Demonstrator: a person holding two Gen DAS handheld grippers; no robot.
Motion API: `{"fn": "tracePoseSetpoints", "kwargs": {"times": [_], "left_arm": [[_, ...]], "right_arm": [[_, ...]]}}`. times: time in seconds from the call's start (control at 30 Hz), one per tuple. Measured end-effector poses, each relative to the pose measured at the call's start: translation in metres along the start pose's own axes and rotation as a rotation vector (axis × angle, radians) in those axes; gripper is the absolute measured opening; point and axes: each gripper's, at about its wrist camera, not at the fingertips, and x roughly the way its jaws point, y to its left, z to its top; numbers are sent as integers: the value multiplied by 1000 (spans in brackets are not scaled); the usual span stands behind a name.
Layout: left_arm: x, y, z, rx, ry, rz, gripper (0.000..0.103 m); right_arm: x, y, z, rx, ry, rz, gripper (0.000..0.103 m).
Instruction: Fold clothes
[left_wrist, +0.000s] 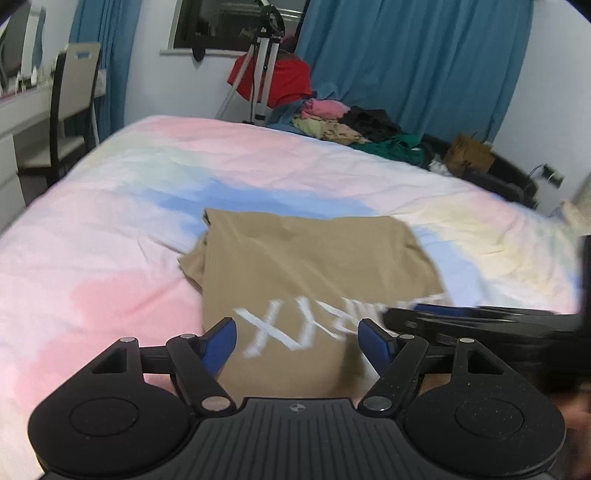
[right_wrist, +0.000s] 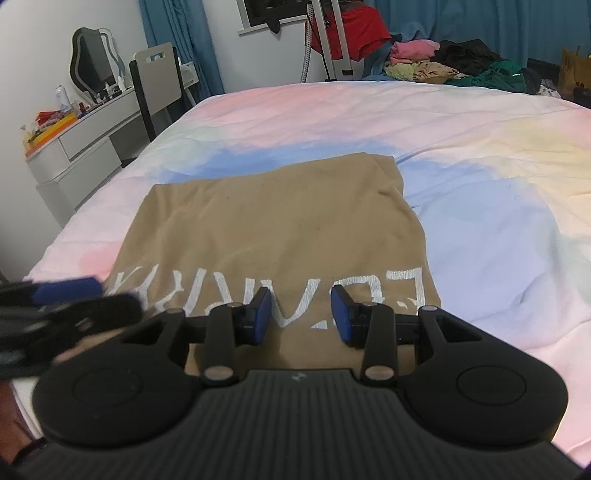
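A tan T-shirt (left_wrist: 314, 258) with white lettering lies folded into a rough rectangle on the pastel bedspread (left_wrist: 110, 221); it also shows in the right wrist view (right_wrist: 277, 221). My left gripper (left_wrist: 297, 341) is open and empty, just above the shirt's near edge. My right gripper (right_wrist: 301, 312) is open and empty, above the lettering at the near edge. The right gripper shows blurred at the right of the left wrist view (left_wrist: 480, 317). The left gripper shows blurred at the left of the right wrist view (right_wrist: 66, 299).
A pile of loose clothes (left_wrist: 343, 125) lies at the far side of the bed, also in the right wrist view (right_wrist: 443, 62). A chair (left_wrist: 70, 99) and a white dresser (right_wrist: 81, 136) stand left of the bed. Blue curtains (left_wrist: 424, 66) hang behind.
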Motion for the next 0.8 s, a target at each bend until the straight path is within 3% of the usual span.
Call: {"fn": "tracePoseSetpoints", "kwargs": {"times": [0.1, 0.23, 0.4, 0.57, 0.67, 0.8], "left_arm": [[-19, -1, -6, -70, 1, -99, 81], [-13, 11, -14, -242, 93, -225, 81], [19, 53, -29, -598, 215, -311, 81], [47, 83, -41, -845, 232, -317, 81], [50, 87, -37, -878, 178, -327, 81], [34, 78, -32, -825, 99, -379, 81]], "right_arm": [[0, 1, 0, 3, 0, -2, 39], [0, 3, 0, 6, -1, -6, 39], [0, 5, -1, 5, -1, -10, 39], [1, 6, -1, 3, -2, -16, 39], [1, 6, -2, -2, -3, -18, 39], [1, 5, -1, 15, -6, -18, 39]]}}
